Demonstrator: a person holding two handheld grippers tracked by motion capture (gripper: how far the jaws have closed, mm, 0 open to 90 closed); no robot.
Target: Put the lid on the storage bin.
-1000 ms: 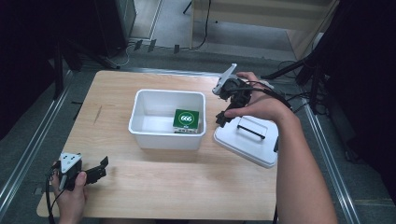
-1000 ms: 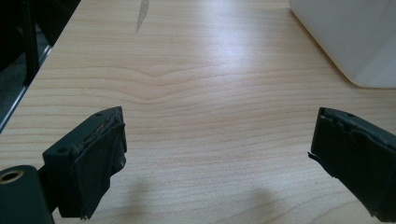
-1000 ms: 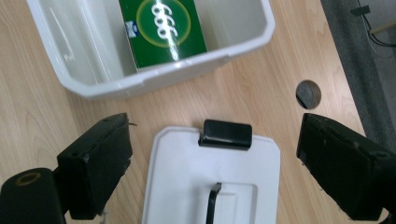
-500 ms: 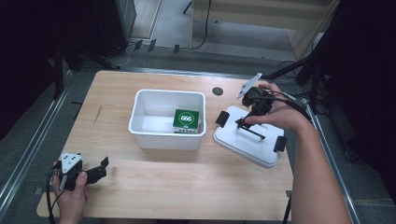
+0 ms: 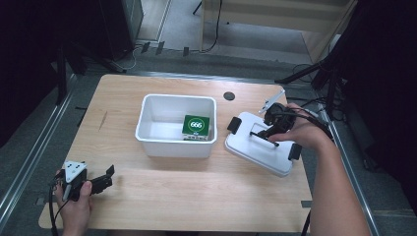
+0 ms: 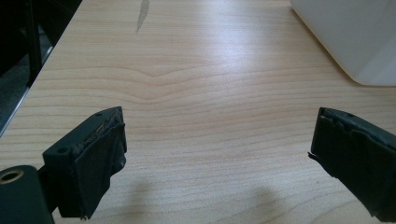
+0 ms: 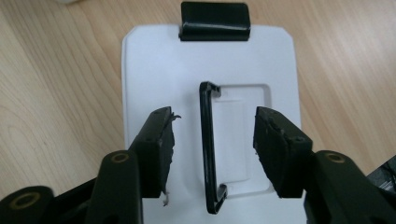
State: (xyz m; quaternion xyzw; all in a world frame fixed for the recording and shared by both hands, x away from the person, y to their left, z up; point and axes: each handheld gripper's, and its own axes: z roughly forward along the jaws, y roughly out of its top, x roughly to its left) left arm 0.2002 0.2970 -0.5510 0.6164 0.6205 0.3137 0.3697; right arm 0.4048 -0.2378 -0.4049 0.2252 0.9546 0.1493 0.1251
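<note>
The right gripper (image 7: 212, 140) hangs over the white lid (image 7: 154, 70), which lies flat on the worktop (image 5: 196, 196) just right of the white bin (image 5: 147, 132); its jaws have just been closing and now straddle the lid's black handle (image 7: 207, 140), pads clear of it on both sides, so nothing is grasped; a green box (image 5: 196, 125) sits inside the bin; the left gripper (image 6: 217, 149) rests released at the worktop's near left corner, jaws wide apart over bare wood.
</note>
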